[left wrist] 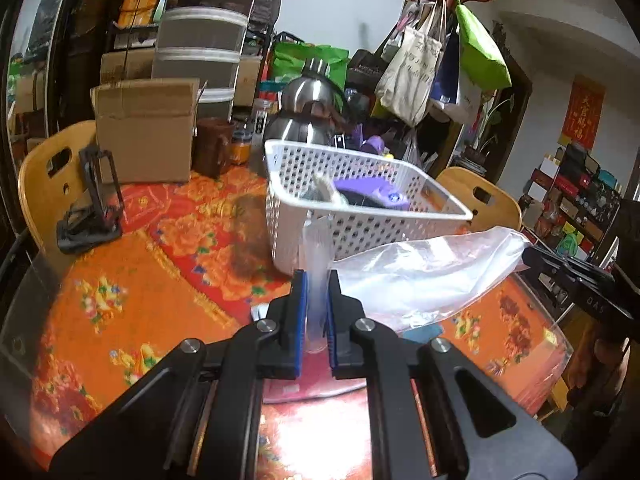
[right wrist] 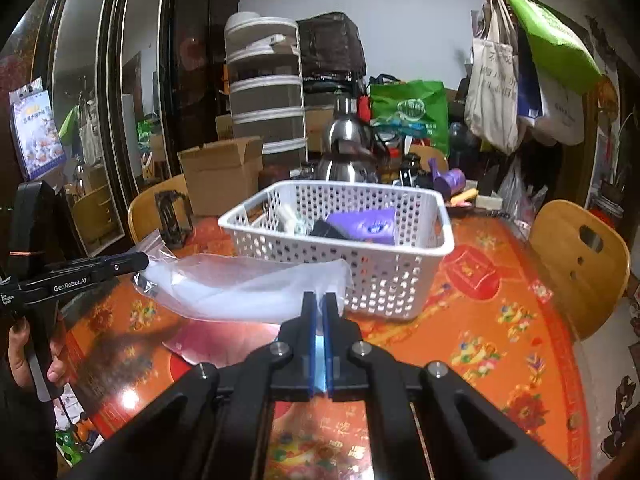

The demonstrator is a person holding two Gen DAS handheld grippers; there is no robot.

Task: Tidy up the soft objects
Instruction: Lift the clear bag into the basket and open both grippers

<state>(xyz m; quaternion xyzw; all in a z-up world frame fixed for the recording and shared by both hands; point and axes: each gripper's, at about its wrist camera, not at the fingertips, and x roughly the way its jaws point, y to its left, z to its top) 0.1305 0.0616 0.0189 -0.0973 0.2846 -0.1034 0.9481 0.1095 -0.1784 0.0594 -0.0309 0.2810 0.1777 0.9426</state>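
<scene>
A clear plastic bag (left wrist: 424,276) hangs stretched between my two grippers, just above the table and in front of a white perforated basket (left wrist: 360,224). My left gripper (left wrist: 316,280) is shut on one end of the bag. My right gripper (right wrist: 319,300) is shut on the other end; the bag (right wrist: 248,284) stretches left from it to the left gripper (right wrist: 136,260). The basket (right wrist: 384,276) holds a purple packet (right wrist: 368,224), a dark item and a pale item. The right gripper's black body (left wrist: 576,276) shows at the right edge of the left wrist view.
The table has an orange floral cloth (left wrist: 132,292) under glass. A pink sheet (right wrist: 224,344) lies under the bag. A cardboard box (left wrist: 148,132), a steel kettle (left wrist: 308,108), a brown mug (left wrist: 212,144) and a black stand (left wrist: 96,200) stand behind. Wooden chairs (right wrist: 580,264) flank the table.
</scene>
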